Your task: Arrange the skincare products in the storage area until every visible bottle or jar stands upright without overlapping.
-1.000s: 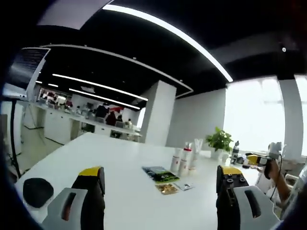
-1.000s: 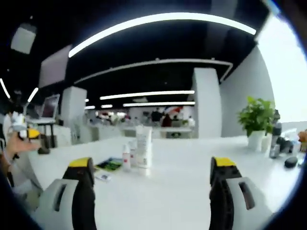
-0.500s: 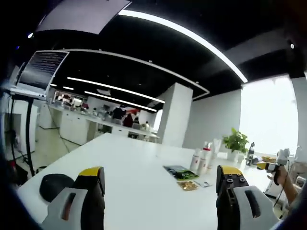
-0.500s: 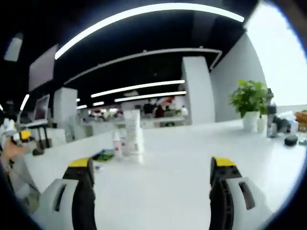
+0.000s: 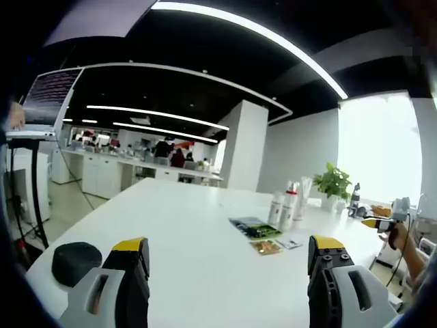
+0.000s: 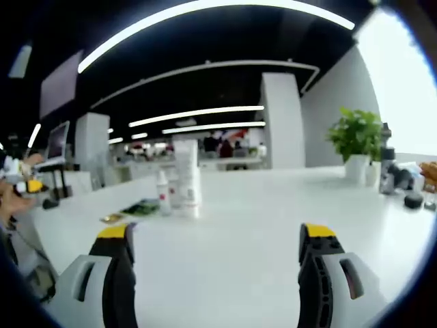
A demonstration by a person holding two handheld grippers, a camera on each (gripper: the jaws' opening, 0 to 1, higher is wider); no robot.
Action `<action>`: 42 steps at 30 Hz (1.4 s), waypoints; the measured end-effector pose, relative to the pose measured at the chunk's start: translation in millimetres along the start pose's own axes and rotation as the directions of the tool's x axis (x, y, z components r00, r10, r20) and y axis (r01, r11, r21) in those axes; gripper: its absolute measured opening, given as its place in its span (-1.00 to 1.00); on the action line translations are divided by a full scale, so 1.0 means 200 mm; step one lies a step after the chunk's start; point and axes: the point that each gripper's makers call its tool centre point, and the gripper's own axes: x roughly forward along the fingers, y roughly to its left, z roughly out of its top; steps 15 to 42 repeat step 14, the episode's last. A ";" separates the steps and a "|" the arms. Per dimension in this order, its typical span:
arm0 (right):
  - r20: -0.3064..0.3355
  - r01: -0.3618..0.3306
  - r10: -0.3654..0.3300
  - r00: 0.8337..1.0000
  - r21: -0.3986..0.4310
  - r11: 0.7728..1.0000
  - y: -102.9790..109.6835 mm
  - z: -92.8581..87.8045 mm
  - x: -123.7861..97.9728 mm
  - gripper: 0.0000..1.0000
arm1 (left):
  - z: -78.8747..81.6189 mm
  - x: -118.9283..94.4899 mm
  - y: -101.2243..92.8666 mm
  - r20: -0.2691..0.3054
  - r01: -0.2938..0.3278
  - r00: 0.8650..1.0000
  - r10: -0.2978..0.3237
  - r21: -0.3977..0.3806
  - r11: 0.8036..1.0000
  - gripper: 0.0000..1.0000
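White table; bottles upright; both hand-held grippers empty, apart.

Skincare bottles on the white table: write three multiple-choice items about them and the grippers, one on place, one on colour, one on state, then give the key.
1. In the left gripper view, where do the flat sachets lie relative to the bottles?
A. On top of them
B. On the table in front of them
C. Inside a basket

2. What colour are the tips of the left gripper fingers?
A. Yellow
B. Red
C. Blue

3. How do the bottles stand in the right gripper view?
A. Toppled flat
B. Upright in a close cluster
C. Held by the right gripper

Key: 1 B, the sachets sit nearer the camera on the table. 2 A, yellow caps show. 3 B, the bottles stand vertical, both grippers open and empty.
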 end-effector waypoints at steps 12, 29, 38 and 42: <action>-0.051 -0.025 0.027 0.998 0.024 0.999 0.04 -0.05 0.03 0.99 | -0.03 0.03 -0.02 -0.022 0.026 0.999 -0.026 0.002 1.000 0.99; -0.048 -0.014 0.015 0.999 0.012 1.000 0.02 -0.03 0.03 0.99 | -0.04 0.03 -0.04 -0.025 0.038 0.999 -0.038 -0.006 0.999 0.99; -0.048 -0.014 0.015 0.999 0.012 1.000 0.02 -0.03 0.03 0.99 | -0.04 0.03 -0.04 -0.025 0.038 0.999 -0.038 -0.006 0.999 0.99; -0.048 -0.014 0.015 0.999 0.012 1.000 0.02 -0.03 0.03 0.99 | -0.04 0.03 -0.04 -0.025 0.038 0.999 -0.038 -0.006 0.999 0.99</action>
